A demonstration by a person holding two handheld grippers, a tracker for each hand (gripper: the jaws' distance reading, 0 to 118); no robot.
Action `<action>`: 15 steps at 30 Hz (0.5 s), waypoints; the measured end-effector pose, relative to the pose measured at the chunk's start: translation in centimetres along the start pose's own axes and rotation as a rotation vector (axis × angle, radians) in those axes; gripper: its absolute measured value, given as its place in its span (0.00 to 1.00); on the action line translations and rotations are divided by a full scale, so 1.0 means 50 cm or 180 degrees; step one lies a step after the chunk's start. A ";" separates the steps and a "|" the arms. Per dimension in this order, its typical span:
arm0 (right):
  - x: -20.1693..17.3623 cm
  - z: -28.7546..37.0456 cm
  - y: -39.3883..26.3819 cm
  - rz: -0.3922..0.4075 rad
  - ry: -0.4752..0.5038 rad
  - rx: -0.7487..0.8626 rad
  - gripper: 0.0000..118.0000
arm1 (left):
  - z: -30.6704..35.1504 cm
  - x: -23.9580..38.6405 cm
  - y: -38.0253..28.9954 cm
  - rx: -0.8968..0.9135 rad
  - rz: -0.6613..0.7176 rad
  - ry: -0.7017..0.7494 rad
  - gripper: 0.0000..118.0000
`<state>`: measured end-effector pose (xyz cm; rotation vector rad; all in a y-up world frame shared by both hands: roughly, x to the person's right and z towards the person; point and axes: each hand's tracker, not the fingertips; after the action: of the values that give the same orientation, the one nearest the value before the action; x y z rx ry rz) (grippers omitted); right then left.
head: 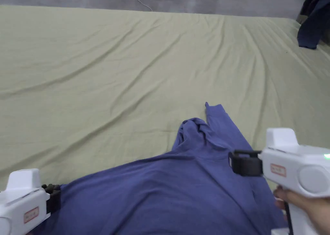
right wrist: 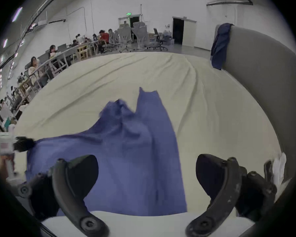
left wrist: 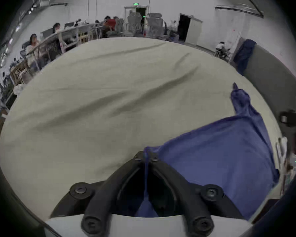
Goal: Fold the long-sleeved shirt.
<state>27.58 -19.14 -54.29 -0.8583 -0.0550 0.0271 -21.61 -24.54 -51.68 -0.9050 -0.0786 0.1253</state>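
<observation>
A blue long-sleeved shirt (head: 180, 184) lies at the near edge of the pale green bed sheet (head: 129, 71), with a sleeve (head: 222, 123) stretched away from me. My left gripper (head: 53, 195) is at the shirt's left corner; in the left gripper view its jaws (left wrist: 146, 157) are shut on the shirt (left wrist: 212, 157), a strip of blue cloth pinched between them. My right gripper (head: 237, 163) hovers over the shirt's right side. In the right gripper view its jaws stand wide apart (right wrist: 147, 177) above the shirt (right wrist: 135, 155), with nothing held.
A dark blue garment (head: 311, 23) hangs over a grey headboard (right wrist: 263, 66) at the far right. Beyond the bed are desks, office chairs (right wrist: 137, 35) and seated people (right wrist: 33, 66). The sheet is wrinkled and wide.
</observation>
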 end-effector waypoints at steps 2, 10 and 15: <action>-0.006 -0.072 0.025 0.0234 -0.0026 -0.0311 0.99 | 0.029 0.018 0.002 0.0102 0.0076 0.0008 0.01; -0.049 -0.145 0.042 0.0397 0.0152 -0.0885 0.08 | 0.100 0.014 0.016 0.0299 0.0325 -0.0077 0.01; -0.043 0.025 0.049 0.0252 0.0286 -0.0219 0.07 | 0.172 0.013 0.024 0.0495 0.0505 -0.0184 0.01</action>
<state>25.35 -16.69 -55.40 -0.9291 0.0626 0.0611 -22.09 -17.03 -47.34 -0.7517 -0.0501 0.3014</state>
